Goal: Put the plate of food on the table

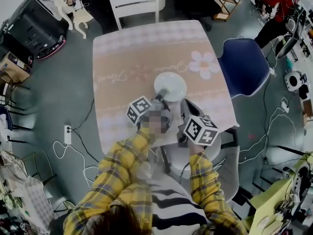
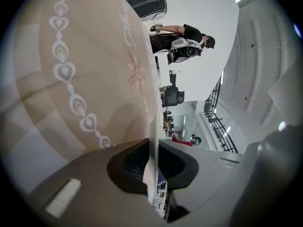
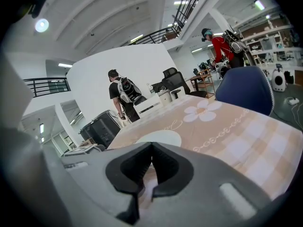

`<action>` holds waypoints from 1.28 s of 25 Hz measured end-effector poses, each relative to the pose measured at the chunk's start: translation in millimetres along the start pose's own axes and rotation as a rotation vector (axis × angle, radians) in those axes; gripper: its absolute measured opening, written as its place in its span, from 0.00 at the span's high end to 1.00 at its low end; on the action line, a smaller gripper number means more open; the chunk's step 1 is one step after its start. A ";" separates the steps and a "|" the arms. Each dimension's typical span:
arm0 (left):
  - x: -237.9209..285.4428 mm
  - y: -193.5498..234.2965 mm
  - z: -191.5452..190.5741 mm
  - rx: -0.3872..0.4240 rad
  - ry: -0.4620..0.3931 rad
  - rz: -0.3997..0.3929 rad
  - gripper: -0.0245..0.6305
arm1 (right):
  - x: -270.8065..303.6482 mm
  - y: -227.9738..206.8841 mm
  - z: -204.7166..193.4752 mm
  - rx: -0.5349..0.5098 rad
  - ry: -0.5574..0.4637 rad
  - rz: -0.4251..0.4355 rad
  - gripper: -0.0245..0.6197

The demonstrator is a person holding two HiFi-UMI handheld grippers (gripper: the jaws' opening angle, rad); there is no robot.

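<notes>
A white round plate [image 1: 171, 84] lies on the table [image 1: 127, 58] with its pink and beige cloth, near the front middle; I see no food on it. My left gripper [image 1: 163, 97] reaches the plate's near rim. In the left gripper view its jaws are shut on a thin white edge, the plate's rim [image 2: 151, 167], seen side-on. My right gripper [image 1: 185, 104] hovers just right of the plate, apart from it. In the right gripper view its fingertips [image 3: 151, 146] meet with nothing between them, and the plate [image 3: 161, 137] lies just ahead.
A blue chair [image 1: 244, 65] stands at the table's right side and a white chair [image 1: 134, 1] at its far end. A black case [image 1: 34, 26] sits on the floor at left, with a power strip [image 1: 67, 133] and cables nearby. People stand in the background.
</notes>
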State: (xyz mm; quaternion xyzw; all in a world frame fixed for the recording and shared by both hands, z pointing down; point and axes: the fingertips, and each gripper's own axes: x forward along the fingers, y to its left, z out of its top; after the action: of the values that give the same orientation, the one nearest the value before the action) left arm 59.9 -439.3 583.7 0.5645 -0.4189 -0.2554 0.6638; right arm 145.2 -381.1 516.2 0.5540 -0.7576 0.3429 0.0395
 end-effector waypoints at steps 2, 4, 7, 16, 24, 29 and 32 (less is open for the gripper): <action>3.6 1.6 1.1 -0.001 -0.001 0.010 0.92 | 4.6 -2.2 0.0 0.003 0.002 0.000 0.97; 5.7 5.1 0.8 -0.008 0.000 0.026 0.92 | 8.9 -5.9 0.0 0.020 0.003 0.002 0.97; 7.2 11.3 -0.7 -0.031 0.005 0.056 0.91 | 15.6 -9.5 -0.5 0.037 0.005 0.000 0.97; 6.4 12.5 -4.2 0.042 0.056 0.124 0.86 | 27.9 -10.3 -12.3 0.029 0.057 0.005 0.97; -1.9 15.9 -7.9 0.222 0.128 0.253 0.67 | 28.4 -9.8 -12.9 0.031 0.056 0.017 0.97; -12.5 23.2 -10.8 0.336 0.157 0.326 0.66 | 25.2 -14.1 -15.4 0.030 0.062 0.006 0.97; -19.3 27.9 -13.3 0.341 0.152 0.340 0.70 | 24.8 -15.1 -19.0 0.025 0.070 0.000 0.97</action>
State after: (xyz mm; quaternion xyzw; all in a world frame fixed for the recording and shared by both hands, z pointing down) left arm 57.4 -410.1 605.3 0.6075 -0.4936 -0.0225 0.6220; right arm 142.7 -392.9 548.8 0.5422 -0.7513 0.3716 0.0588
